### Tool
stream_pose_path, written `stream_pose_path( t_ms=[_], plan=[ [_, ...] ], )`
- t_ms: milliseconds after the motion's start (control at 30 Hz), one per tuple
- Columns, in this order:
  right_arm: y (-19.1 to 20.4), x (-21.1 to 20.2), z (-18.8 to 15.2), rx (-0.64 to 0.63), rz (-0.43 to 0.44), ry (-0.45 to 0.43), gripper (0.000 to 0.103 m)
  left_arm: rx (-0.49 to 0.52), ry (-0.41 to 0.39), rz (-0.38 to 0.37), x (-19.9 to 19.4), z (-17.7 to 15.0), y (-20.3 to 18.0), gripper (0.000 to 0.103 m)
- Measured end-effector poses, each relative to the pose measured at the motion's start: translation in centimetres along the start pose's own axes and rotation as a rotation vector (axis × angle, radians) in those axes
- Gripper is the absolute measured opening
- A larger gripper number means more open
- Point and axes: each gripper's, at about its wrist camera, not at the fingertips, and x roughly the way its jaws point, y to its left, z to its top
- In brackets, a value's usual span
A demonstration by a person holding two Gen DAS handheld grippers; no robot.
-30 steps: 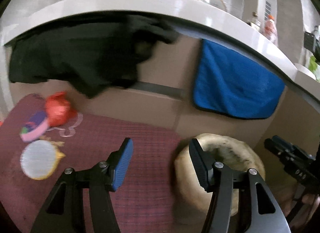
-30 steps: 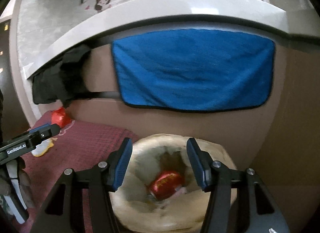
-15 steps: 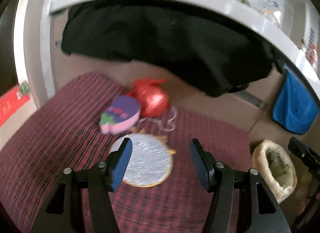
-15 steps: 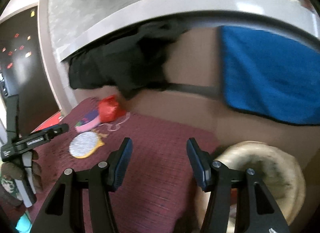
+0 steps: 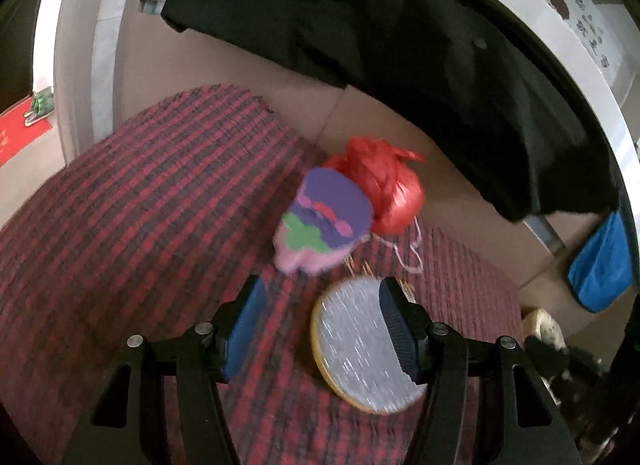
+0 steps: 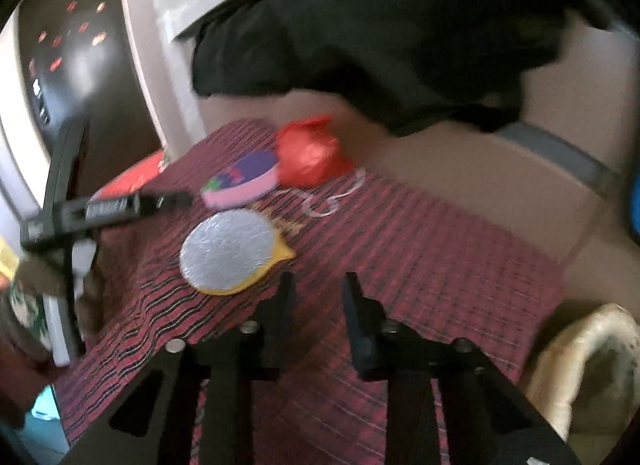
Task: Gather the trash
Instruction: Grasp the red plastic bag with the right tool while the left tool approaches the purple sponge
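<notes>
**Reaching for the trash on the mat**

My left gripper (image 5: pixel 320 329) hangs wide open, empty, near the purple card (image 5: pixel 324 221); I'd centre it before squeezing. Right of that sits the red bag (image 5: pixel 384 189). My right gripper (image 6: pixel 318 297) is closing on nothing.

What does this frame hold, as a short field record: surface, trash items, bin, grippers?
surface: red striped mat
items on mat: red bag; purple-pink pad touching the bag; silver disc with yellow rim
bin: cream basket at the mat's right end, contents not visible
left gripper: open, empty, hovering over the disc's edge
right gripper: closing, nothing between its fingers
backdrop: black cloth and blue towel hanging
</notes>
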Motion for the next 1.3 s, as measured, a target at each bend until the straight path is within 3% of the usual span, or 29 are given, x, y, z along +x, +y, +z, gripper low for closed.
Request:
stream_pose_path(
  t_ms=[100,233,400,567,700,833,900,1100,1300],
  plan=[
    [1.4,1.9,0.8,-0.028,0.007,0.01,0.019,-0.002,-0.016,-0.011,0.9,1.7,0.5,0.06],
    [1.5,3.7,3.3,-0.026,0.015,-0.032,0.053,-0.018,-0.019,0.03,2.2,3.3,0.8,0.06],
    [2.5,6.1,7.0,-0.049,-0.006,-0.083,0.054,0.019,-0.082,0.084,0.1,3.6,1.4,0.06],
    [4.2,10.7,11.4,-0.131,-0.029,-0.121,0.059,0.027,-0.072,0.059,-1.2,3.0,3.3,0.06],
    [4.9,15.6,13.9,-0.156,-0.094,-0.061,0.059,0.027,-0.04,0.027,-1.2,3.1,4.5,0.06],
    [4.1,18.1,13.3,-0.152,-0.169,0.023,0.06,0.019,-0.03,0.01,-1.1,3.1,5.4,0.06],
    [3.4,18.1,12.3,-0.156,-0.202,0.055,0.059,0.01,-0.025,-0.007,-0.6,3.4,5.4,0.06],
    [0.0,11.9,9.1,-0.019,-0.082,0.083,0.05,0.051,-0.005,-0.087,2.1,4.4,2.6,0.06],
    [-3.3,4.8,4.9,0.057,-0.082,0.063,0.049,-0.002,0.053,-0.037,6.7,6.0,0.9,0.06]
  ],
)
